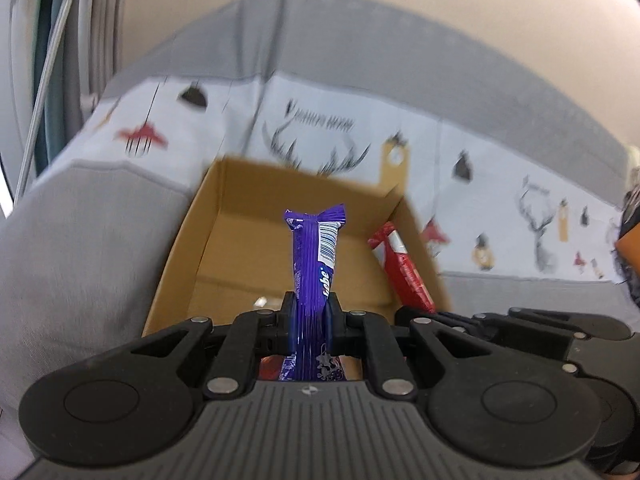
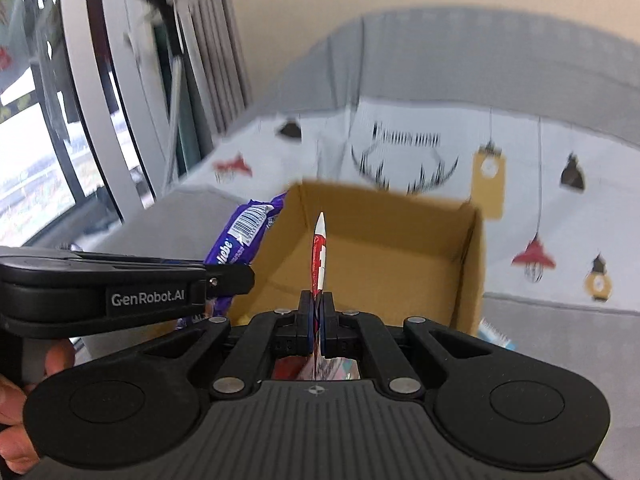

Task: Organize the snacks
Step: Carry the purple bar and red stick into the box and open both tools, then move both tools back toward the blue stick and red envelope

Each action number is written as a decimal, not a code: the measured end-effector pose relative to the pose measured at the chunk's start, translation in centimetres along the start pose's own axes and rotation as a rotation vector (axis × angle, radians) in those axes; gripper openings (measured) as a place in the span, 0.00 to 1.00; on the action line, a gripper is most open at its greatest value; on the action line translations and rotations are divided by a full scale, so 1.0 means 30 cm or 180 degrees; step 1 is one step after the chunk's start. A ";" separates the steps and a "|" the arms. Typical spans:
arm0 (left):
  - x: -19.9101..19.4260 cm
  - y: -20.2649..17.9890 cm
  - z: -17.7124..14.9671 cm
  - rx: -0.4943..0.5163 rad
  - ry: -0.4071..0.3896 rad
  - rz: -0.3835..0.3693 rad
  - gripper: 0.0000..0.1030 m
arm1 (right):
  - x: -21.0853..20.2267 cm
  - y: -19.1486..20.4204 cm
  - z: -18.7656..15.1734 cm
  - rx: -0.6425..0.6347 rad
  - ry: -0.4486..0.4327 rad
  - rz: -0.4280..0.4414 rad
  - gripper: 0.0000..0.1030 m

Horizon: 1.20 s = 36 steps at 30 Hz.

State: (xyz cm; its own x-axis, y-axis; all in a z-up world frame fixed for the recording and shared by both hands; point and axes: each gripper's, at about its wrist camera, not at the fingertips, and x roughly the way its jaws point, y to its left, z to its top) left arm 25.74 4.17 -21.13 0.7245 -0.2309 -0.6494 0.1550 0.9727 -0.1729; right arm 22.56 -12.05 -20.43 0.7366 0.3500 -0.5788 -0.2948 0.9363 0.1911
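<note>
Both snacks held over the open cardboard box (image 1: 208, 240), awaiting deposit.
Left gripper (image 1: 311, 310) fingers clamp the purple bar (image 1: 312, 264) upright at 12 o'clock; right gripper (image 2: 317, 306) fingers pinch the red bar (image 2: 319, 256) edge-on, evidently for a clean drop.

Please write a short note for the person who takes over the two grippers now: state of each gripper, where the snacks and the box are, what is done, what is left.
Left gripper: shut on the purple snack bar, held over the cardboard box.
Right gripper: shut on the red snack pack, seen edge-on, also over the box.
The box stands open on the grey sofa, in front of the patterned cloth. Its visible floor looks bare; a blue-white packet lies outside, by its right wall.
Done: both snacks picked up and brought to the box.
Left: lower and release each snack inside, then probably the blue-white packet.
</note>
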 end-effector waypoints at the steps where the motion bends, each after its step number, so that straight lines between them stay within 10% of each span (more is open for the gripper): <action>1: 0.032 0.016 -0.011 -0.0023 0.0072 0.0007 0.14 | 0.032 -0.001 -0.011 -0.0007 0.0067 -0.0009 0.03; 4: 0.119 0.059 -0.040 -0.0085 0.0407 -0.0149 0.19 | 0.094 0.001 -0.043 0.0009 0.0235 0.0071 0.06; 8: 0.115 0.090 -0.041 -0.0326 0.0394 0.0068 0.76 | 0.079 -0.038 -0.059 0.0232 0.0217 0.0234 0.16; 10: 0.085 0.079 -0.028 -0.0359 0.0293 0.0063 0.82 | 0.029 -0.076 -0.066 0.0302 0.0121 0.0181 0.64; 12: 0.056 0.045 -0.014 -0.0385 0.0266 -0.0050 0.84 | -0.045 -0.137 -0.091 0.0329 -0.0066 0.0088 0.88; 18: 0.046 -0.119 -0.014 -0.0296 0.0296 -0.0389 0.88 | -0.149 -0.393 -0.288 0.0562 -0.0044 -0.0459 0.89; 29: 0.223 -0.272 -0.056 0.0052 0.0520 -0.0309 0.88 | 0.077 -0.593 -0.560 0.0308 0.0550 -0.0738 0.83; 33: 0.269 -0.272 -0.039 -0.0011 0.0595 -0.0257 0.88 | 0.147 -0.626 -0.578 0.0033 0.0697 -0.0751 0.49; 34: 0.274 -0.277 -0.033 -0.0011 0.0597 -0.0250 0.88 | 0.148 -0.632 -0.566 0.0003 0.0686 -0.0763 0.06; 36: 0.286 -0.292 -0.024 0.0013 0.0596 -0.0228 0.88 | 0.159 -0.667 -0.552 0.0017 0.0688 -0.0932 0.00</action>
State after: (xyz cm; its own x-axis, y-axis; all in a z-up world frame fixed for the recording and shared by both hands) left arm 30.10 -6.34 -25.72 0.5741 -0.2996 -0.7620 0.2047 0.9536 -0.2208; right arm 21.88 -29.60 -40.14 0.6435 0.0532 -0.7636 -0.0868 0.9962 -0.0037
